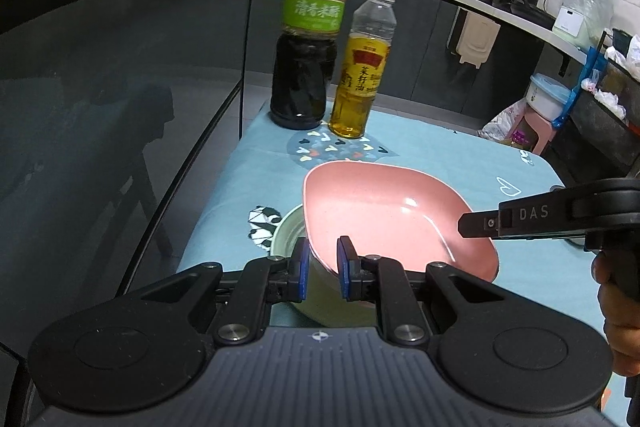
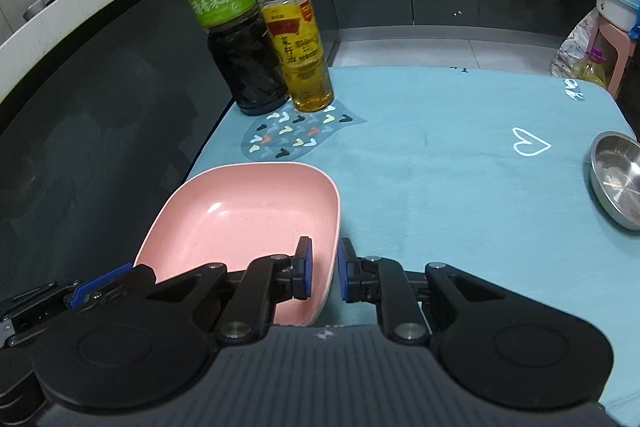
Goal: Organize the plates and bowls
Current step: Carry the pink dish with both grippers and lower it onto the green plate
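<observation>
Near the table's left edge (image 2: 224, 123), left gripper (image 1: 323, 261) and right gripper (image 2: 324, 269) each pinch the pink plate's (image 2: 244, 215) rim; bottles (image 2: 276, 39) behind, open cloth rightward.

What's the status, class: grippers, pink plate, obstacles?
Left gripper and right gripper both clamped on pink plate rims. Plate tilted above green bowl. Two bottles stand beyond, apart.

Well ahead of the fingers, a dark vinegar bottle (image 1: 303, 67) and an oil bottle (image 1: 362, 67) are standing touching, possibly, on the blue tablecloth (image 2: 460, 179), cabinets (image 1: 120, 67) looming behind.
</observation>
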Available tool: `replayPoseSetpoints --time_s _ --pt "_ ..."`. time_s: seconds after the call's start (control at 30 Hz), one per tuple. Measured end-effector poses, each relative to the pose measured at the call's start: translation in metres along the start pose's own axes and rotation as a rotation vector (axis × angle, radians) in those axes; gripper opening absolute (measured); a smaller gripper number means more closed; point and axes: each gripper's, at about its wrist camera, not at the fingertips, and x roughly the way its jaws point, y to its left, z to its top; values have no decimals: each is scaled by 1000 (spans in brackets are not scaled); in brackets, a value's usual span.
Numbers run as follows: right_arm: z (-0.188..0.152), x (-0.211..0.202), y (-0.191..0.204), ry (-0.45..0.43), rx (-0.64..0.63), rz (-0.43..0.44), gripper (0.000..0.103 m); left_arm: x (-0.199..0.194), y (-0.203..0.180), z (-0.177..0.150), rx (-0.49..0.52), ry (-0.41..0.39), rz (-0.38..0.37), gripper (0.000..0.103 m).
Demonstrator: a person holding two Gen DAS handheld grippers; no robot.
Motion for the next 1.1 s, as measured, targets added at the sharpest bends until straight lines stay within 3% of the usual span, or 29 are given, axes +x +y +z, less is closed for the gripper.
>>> replayPoseSetpoints --time_s 0.33,1.1 --pt "-2 10 22 23 -39 -21 15 6 22 -7 -43 10 -7 14" --pt "0 25 20 40 -23 -48 15 25 25 -10 -46 37 -12 14"
